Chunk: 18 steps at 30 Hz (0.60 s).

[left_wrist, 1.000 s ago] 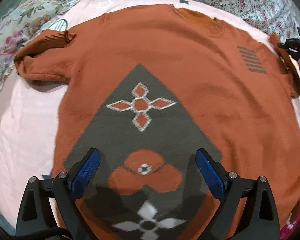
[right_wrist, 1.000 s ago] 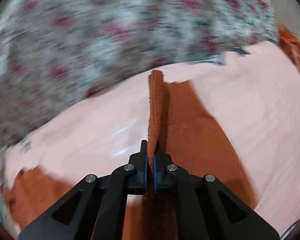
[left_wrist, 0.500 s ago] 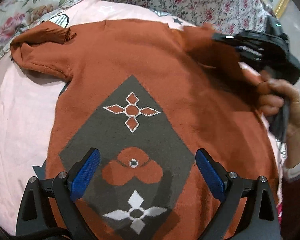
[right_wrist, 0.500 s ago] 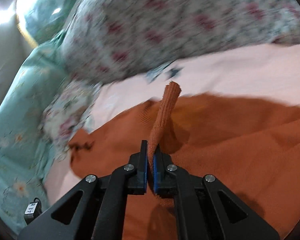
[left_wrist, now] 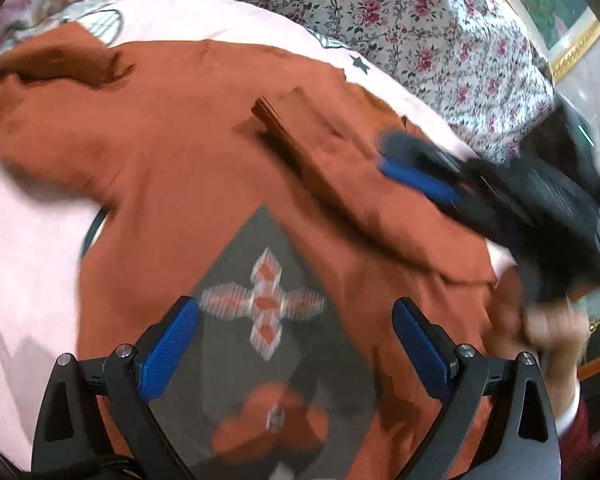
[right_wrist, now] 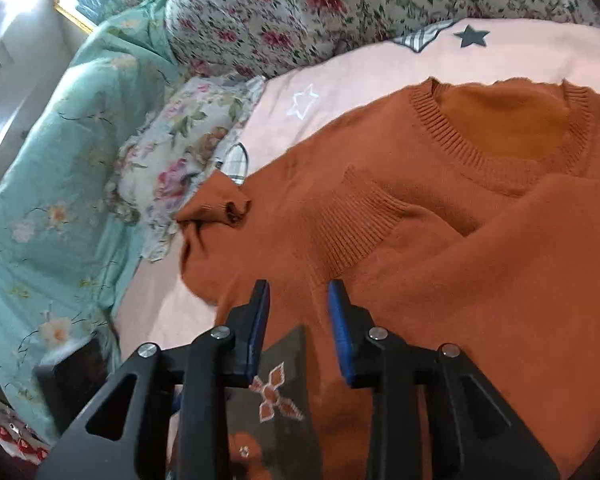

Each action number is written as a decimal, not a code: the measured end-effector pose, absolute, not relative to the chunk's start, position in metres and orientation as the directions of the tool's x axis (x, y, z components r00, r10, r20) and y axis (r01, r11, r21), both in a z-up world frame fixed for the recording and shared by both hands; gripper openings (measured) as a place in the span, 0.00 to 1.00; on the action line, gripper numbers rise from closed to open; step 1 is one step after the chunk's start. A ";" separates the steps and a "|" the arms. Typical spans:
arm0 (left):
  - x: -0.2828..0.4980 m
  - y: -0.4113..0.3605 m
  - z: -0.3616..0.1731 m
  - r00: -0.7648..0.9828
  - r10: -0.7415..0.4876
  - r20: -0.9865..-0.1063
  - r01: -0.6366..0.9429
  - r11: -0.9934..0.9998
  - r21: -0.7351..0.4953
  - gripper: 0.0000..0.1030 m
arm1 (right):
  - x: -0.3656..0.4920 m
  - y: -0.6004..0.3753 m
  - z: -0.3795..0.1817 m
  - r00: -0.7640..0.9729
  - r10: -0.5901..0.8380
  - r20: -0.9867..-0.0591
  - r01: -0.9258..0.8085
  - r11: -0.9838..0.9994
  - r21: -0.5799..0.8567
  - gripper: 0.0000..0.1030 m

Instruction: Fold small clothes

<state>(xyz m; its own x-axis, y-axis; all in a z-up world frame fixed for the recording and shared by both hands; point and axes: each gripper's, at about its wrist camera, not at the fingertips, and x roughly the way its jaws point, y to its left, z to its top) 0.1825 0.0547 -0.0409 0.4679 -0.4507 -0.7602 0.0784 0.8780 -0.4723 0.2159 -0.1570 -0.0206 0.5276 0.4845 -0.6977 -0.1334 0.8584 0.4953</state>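
The orange sweater (right_wrist: 480, 240) lies spread on the bed (right_wrist: 340, 80), one sleeve (right_wrist: 364, 216) folded across its chest just ahead of the right gripper (right_wrist: 298, 320), whose jaws have just been opening and hold nothing. The left gripper (left_wrist: 296, 344) hovers wide open over the pattern. Next, probably the other sleeve (right_wrist: 216, 204) needs folding in.

Sweater (right_wrist: 480, 248) rust-orange, grey diamond panel (left_wrist: 256, 344) with white-orange flower motifs. Sheet (right_wrist: 520, 52) pale pink, star prints. Quilt (right_wrist: 284, 12) white with red roses. Bedding (right_wrist: 60, 168) mint green, floral. Gripper pads (left_wrist: 168, 350) blue.
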 end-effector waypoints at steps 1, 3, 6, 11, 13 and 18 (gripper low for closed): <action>0.196 0.055 -0.042 0.465 -0.458 -0.758 0.081 0.874 -0.479 0.95 | 0.206 -0.164 -0.015 0.546 0.471 -0.693 -0.128 0.864 0.486 0.31; 0.227 0.051 -0.044 0.456 -0.473 -0.753 0.093 0.867 -0.489 0.95 | 0.190 -0.175 -0.005 0.573 0.455 -0.681 -0.114 0.868 0.484 0.31; 0.282 0.046 -0.047 0.449 -0.484 -0.751 0.101 0.863 -0.495 0.95 | 0.159 -0.193 0.010 0.615 0.425 -0.665 -0.083 0.873 0.481 0.31; 0.350 0.030 -0.050 0.395 -0.517 -0.759 0.151 0.852 -0.501 0.94 | 0.110 -0.221 0.025 0.674 0.371 -0.639 -0.020 0.874 0.486 0.31; 0.359 0.026 -0.048 0.404 -0.520 -0.752 0.185 0.852 -0.490 0.60 | 0.097 -0.230 0.028 0.694 0.345 -0.632 0.011 0.873 0.488 0.31; 0.328 0.027 -0.042 0.434 -0.492 -0.754 0.251 0.870 -0.424 0.03 | 0.082 -0.240 0.037 0.730 0.314 -0.607 0.038 0.868 0.495 0.31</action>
